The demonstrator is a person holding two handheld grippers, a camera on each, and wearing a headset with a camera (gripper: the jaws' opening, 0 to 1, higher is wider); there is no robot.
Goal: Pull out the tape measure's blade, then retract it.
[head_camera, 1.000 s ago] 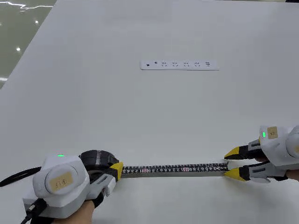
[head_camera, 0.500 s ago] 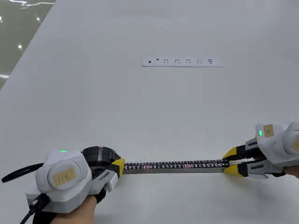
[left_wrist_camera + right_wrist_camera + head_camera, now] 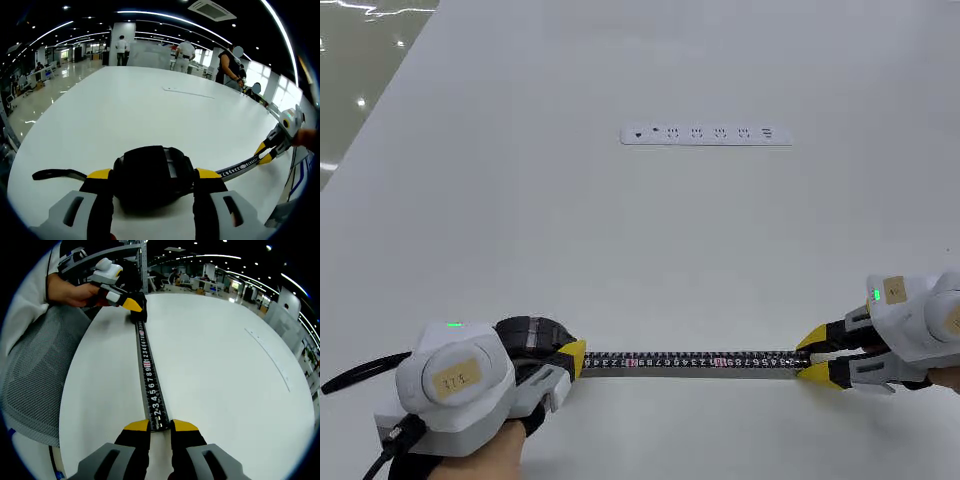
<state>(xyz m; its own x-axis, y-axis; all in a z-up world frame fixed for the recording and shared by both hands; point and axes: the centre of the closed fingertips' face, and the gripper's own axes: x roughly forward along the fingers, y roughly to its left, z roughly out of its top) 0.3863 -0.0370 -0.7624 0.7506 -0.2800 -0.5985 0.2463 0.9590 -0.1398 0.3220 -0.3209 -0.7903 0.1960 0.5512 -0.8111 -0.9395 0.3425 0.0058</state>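
- Blade (image 3: 695, 359) is longer than a second ago; we drew the right gripper (image 3: 810, 357) further right, jaws narrow, pinching its tip.
- Left gripper (image 3: 563, 368) clamps the tape measure case (image 3: 530, 338) on the white table (image 3: 620, 250).
- We judge the pull-out nearly done; retraction is next.

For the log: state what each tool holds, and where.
Left tool clamps the tape measure's case by its sides; right tool pinches the blade at its free end.

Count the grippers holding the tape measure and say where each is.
2. The left gripper clamps the tape measure's case at the near left; the right gripper pinches the tip of the blade at the near right.
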